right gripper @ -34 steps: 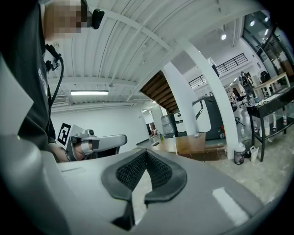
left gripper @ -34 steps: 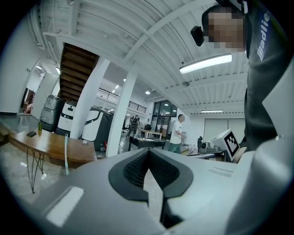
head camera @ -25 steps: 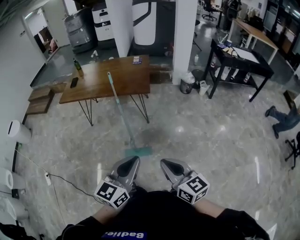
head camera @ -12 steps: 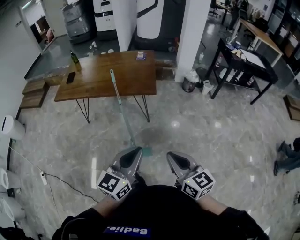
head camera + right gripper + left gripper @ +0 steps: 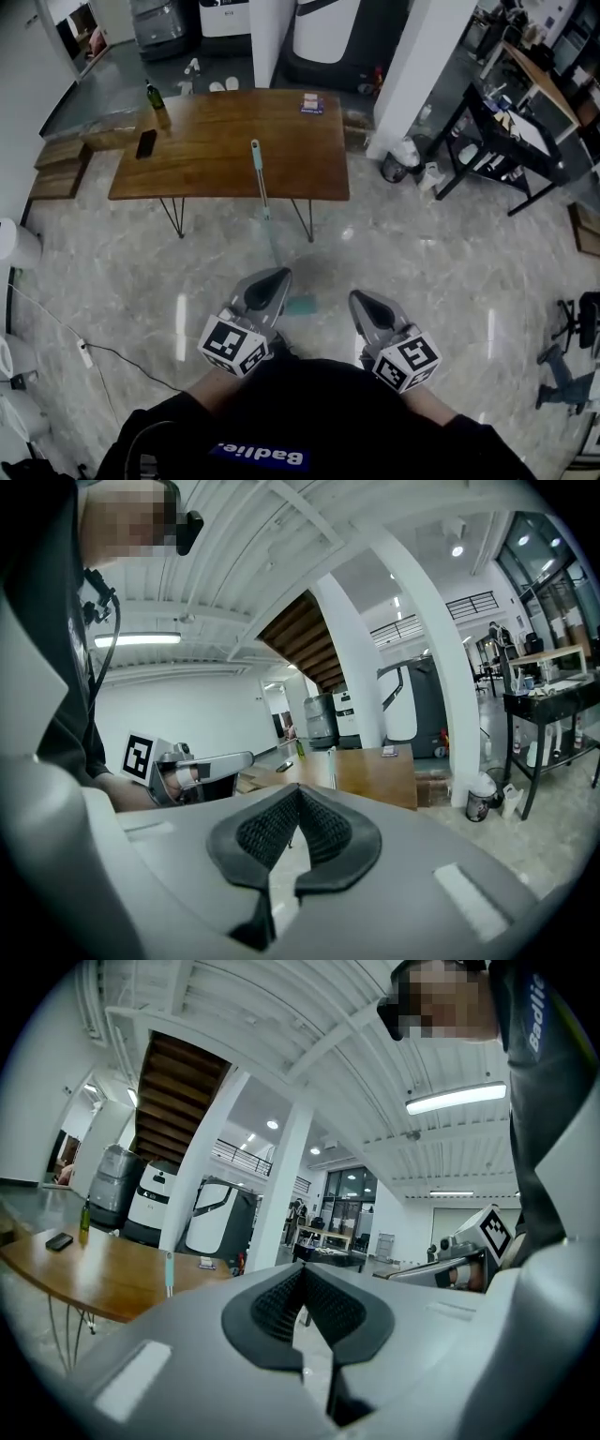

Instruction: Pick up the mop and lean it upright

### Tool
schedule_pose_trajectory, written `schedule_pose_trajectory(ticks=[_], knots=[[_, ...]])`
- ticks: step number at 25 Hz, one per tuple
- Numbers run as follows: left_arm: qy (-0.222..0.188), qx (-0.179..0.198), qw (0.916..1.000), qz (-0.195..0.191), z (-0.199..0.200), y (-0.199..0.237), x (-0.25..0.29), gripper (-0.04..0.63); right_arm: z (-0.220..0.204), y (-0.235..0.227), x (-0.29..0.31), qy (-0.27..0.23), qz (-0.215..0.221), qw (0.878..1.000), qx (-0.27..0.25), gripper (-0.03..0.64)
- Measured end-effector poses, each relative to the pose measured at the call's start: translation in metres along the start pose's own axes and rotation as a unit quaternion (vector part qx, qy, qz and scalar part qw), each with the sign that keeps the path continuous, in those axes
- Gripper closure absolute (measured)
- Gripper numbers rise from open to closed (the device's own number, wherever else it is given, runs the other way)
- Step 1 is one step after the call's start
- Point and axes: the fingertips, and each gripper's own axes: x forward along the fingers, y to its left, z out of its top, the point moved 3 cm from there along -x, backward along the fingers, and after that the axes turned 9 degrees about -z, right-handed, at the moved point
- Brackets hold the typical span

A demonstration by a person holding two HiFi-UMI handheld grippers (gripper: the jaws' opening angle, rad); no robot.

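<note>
The mop has a teal handle (image 5: pixel 264 202) whose top rests against the wooden table's (image 5: pixel 206 159) front edge. Its teal head (image 5: pixel 302 305) lies on the marble floor. My left gripper (image 5: pixel 278 276) is shut and empty, with its tip just left of the mop head and over the foot of the handle. My right gripper (image 5: pixel 357 298) is shut and empty too, a little to the right of the head. In the left gripper view the shut gripper (image 5: pixel 302 1277) points level, with the handle's top (image 5: pixel 170 1274) to its left. In the right gripper view the gripper (image 5: pixel 298 799) points towards the table, and the handle (image 5: pixel 331 764) shows above it.
On the table stand a green bottle (image 5: pixel 150 95), a phone (image 5: pixel 145 142) and a small box (image 5: pixel 312 103). A white pillar (image 5: pixel 412 66) and a bin (image 5: pixel 398 164) are behind it on the right, then a black table (image 5: pixel 511 141). A cable (image 5: pixel 112 352) runs over the floor at the left.
The table and mop have come nearer in the head view. Both grippers have advanced towards the mop head, and the left gripper's tip now reaches it. Both stay shut.
</note>
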Motion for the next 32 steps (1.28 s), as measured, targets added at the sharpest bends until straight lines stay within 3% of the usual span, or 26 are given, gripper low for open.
schedule_pose_trajectory(ticks=[8, 22, 26, 27, 32], knots=[[0.007, 0.003, 0.9993, 0.036, 0.004, 0.085, 0.019, 0.580, 0.015, -0.002, 0.050, 0.019, 0.004, 1.000, -0.010, 0.612], [0.065, 0.009, 0.9878, 0.142, -0.029, 0.173, 0.082, 0.578, 0.044, -0.082, 0.100, 0.032, 0.052, 0.998, -0.008, 0.612], [0.086, 0.005, 0.9837, 0.158, -0.050, 0.210, 0.098, 0.578, 0.042, -0.100, 0.103, 0.044, 0.044, 0.998, -0.010, 0.612], [0.092, 0.000, 0.9826, 0.161, -0.055, 0.220, 0.102, 0.541, 0.042, -0.104, 0.103, 0.047, 0.039, 0.998, -0.009, 0.611], [0.124, -0.018, 0.9753, 0.182, -0.085, 0.267, 0.118, 0.500, 0.039, -0.127, 0.094, 0.061, 0.003, 0.998, -0.007, 0.611]])
